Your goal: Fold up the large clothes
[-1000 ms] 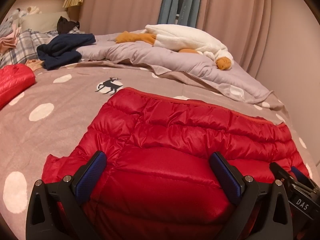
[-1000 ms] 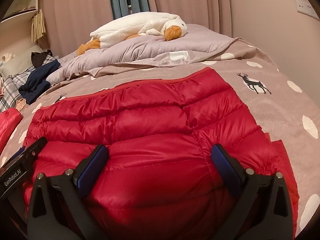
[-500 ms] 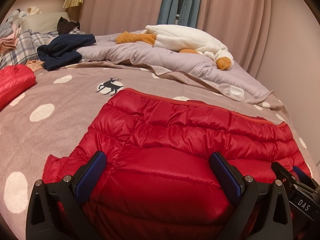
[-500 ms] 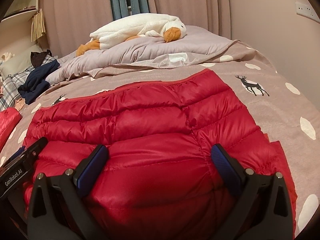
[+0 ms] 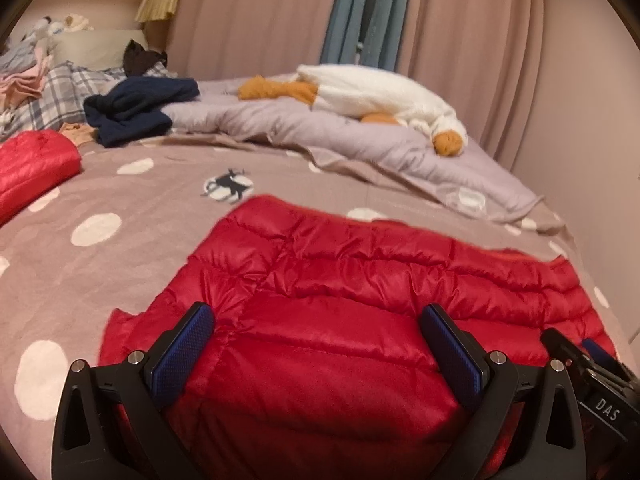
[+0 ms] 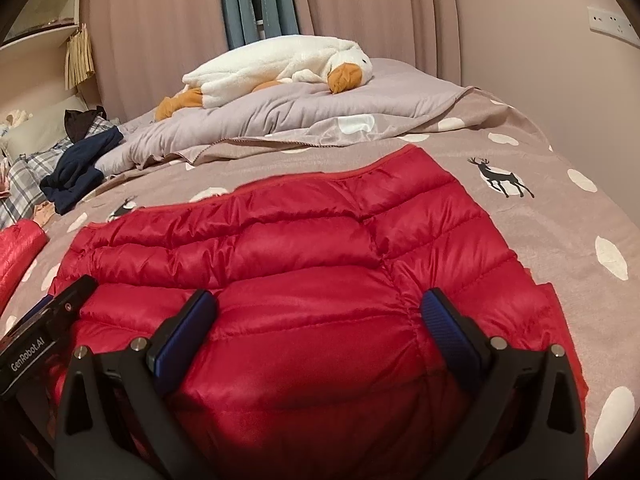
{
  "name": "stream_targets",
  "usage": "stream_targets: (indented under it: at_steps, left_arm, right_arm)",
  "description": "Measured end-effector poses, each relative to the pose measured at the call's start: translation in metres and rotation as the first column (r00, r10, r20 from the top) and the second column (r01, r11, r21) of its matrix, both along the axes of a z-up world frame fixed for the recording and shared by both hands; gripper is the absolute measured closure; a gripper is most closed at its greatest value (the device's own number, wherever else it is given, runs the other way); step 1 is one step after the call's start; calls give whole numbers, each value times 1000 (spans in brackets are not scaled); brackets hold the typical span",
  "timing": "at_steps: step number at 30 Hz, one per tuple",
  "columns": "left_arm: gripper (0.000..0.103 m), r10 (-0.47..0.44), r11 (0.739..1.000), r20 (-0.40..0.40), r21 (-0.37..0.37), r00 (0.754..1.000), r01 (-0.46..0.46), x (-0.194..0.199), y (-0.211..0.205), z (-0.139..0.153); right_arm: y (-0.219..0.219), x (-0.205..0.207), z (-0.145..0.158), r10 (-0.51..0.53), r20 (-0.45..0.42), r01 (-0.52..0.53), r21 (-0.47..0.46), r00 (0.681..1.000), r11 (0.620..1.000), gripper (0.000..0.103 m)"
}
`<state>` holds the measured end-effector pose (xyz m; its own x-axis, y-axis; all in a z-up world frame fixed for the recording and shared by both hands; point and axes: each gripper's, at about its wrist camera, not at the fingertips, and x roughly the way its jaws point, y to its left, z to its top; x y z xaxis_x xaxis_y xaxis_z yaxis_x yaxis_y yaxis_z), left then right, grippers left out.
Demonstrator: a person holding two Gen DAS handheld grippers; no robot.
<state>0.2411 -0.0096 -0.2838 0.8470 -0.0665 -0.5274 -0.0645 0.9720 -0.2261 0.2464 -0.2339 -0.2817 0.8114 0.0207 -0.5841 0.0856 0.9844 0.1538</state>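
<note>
A red quilted down jacket [image 5: 360,272] lies spread on the bed, and it also fills the right wrist view [image 6: 304,240]. My left gripper [image 5: 316,344] is open, its blue-padded fingers wide apart with the puffy near edge of the jacket bulging between them. My right gripper [image 6: 320,328] is open the same way over the jacket's near edge, to the right of the left one. The right gripper's body shows at the lower right of the left wrist view [image 5: 592,376]. Whether the pads touch the fabric I cannot tell.
The bed has a taupe cover with white dots and deer prints [image 5: 100,248]. A second red garment [image 5: 32,164] lies at far left. A navy garment [image 5: 136,108], plaid bedding [image 5: 60,96], a lilac duvet [image 5: 320,128] and a white goose plush [image 5: 380,96] lie at the back. The wall is at right.
The left wrist view has shifted slightly, so the jacket sits a little further right and lower in it. Both grippers stay open over the jacket's near edge.
</note>
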Motion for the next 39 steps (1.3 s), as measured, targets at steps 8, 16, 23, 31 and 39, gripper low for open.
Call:
stream_targets:
  at_steps: [8,16,23,31,39]
  left_arm:
    - [1,60,998,31,16,998,-61,-17,22,12]
    - [1,174,977,-112,-107,978,-186,-9,78,-15]
    - [1,122,955,-160,-249,980,-160,-2,89,-33]
    - [1,114,957,-162,-247,980,-152,0,89,-33]
    - [1,126,966,-164,-207,978,-159,1,85,-32]
  right_arm:
    - [0,-11,12,2,17,-2,2,1000,1000,0]
    - [13,-28,35,80,66,-82,16,995,997,0]
    - [5,-30,33,-46,45,50,-80,998,996,0]
    - [-64,-31,7,-217,-40,216,-26,975,976,0]
    - [-83,-29,-14,-167,-34,170,180,985,969,0]
